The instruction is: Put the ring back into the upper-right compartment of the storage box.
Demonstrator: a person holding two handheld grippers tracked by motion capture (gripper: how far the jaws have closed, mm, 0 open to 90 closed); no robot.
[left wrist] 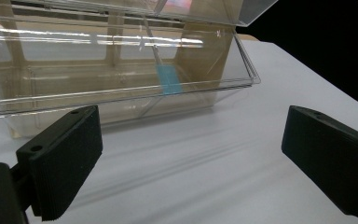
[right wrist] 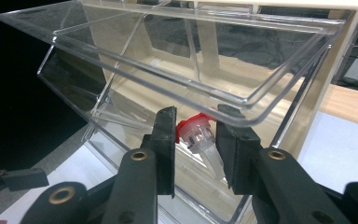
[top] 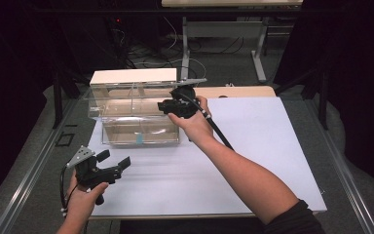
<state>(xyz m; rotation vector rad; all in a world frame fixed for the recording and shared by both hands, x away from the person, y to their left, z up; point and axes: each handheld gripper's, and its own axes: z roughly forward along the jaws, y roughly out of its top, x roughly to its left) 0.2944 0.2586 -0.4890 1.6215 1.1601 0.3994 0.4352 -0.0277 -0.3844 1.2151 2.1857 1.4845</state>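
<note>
Dark curtains and a grey floor surround the white table [top: 253,161], and behind it we see the legs of another desk and some cables.

On the far left part of the table stands a large clear plastic box [top: 136,117] with a pale back wall. Its transparent lid [right wrist: 177,60] is raised and tilted. In the left claw view the box has an open front tray, and a small blue piece [left wrist: 168,80] lies inside it, near the middle of the floor of the box.

We see the right hand [top: 195,124] reaching from the lower right across the table to the right end of the box. The right claw [right wrist: 195,135] is pressed on a small clear tube with a red cap [right wrist: 196,135]. The tube sits between the two black pads, just under the front edge of the raised lid and at the opening of the box. Its pointed end is directed down toward the camera.

The left hand [top: 85,195] stays at the near left edge of the table, well apart from the box. The left claw [left wrist: 191,154] is spread wide, with nothing between its pads, and it points toward the front of the box.
</note>
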